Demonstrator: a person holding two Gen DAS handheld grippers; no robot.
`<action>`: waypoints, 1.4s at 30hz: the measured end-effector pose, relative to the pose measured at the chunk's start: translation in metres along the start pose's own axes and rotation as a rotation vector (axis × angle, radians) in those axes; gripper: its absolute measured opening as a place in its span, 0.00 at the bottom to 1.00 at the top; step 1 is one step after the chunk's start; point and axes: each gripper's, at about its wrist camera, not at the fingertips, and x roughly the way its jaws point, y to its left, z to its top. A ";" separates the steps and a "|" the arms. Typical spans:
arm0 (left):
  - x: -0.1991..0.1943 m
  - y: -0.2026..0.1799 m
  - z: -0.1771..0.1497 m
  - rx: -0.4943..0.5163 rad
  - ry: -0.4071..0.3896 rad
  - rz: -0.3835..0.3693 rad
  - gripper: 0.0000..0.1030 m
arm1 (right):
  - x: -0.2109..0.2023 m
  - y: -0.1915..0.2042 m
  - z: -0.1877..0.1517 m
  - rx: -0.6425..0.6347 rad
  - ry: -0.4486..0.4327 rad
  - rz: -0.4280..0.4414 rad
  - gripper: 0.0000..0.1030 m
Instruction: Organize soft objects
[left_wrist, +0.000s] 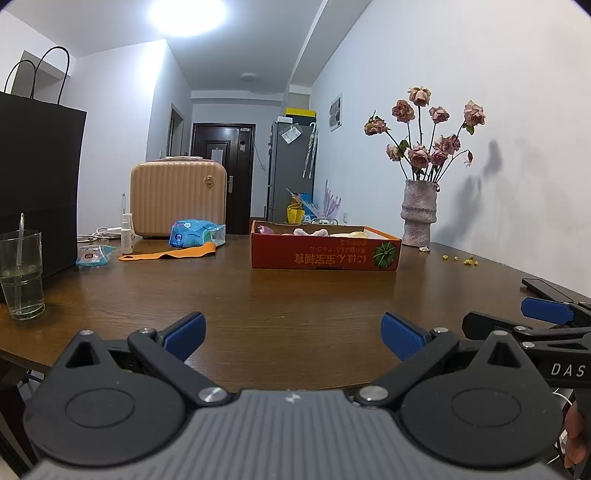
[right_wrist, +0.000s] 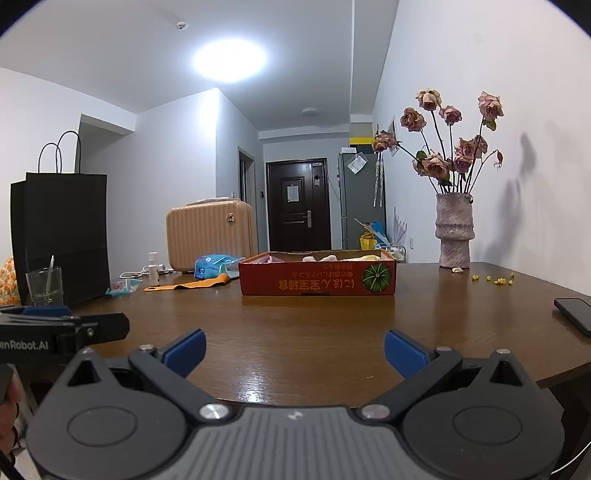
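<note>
My left gripper (left_wrist: 293, 338) and right gripper (right_wrist: 294, 352) gape, holding nothing. Both hover well short of the orange box (left_wrist: 325, 254), soft toys (left_wrist: 310, 232) inside it.

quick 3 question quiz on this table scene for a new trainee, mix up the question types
1. True or false: the left gripper and the right gripper both hold a soft item.
2. Multiple choice: where do the pink soft items lie? A) in the black paper bag B) in the red cardboard box C) beside the vase
3. Fill in: the dark phone lies on the table at its ____ edge in the right wrist view.

Key
1. False: both stand open with nothing between the fingers.
2. B
3. right
</note>
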 end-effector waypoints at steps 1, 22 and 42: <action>0.000 0.000 0.000 0.000 -0.001 0.000 1.00 | 0.000 0.000 -0.001 0.001 0.002 0.002 1.00; 0.000 0.000 -0.001 0.005 0.003 -0.001 1.00 | 0.002 -0.003 -0.003 0.030 0.008 -0.007 1.00; 0.001 0.001 -0.002 0.013 0.003 -0.007 1.00 | 0.002 -0.003 -0.005 0.040 0.014 -0.010 1.00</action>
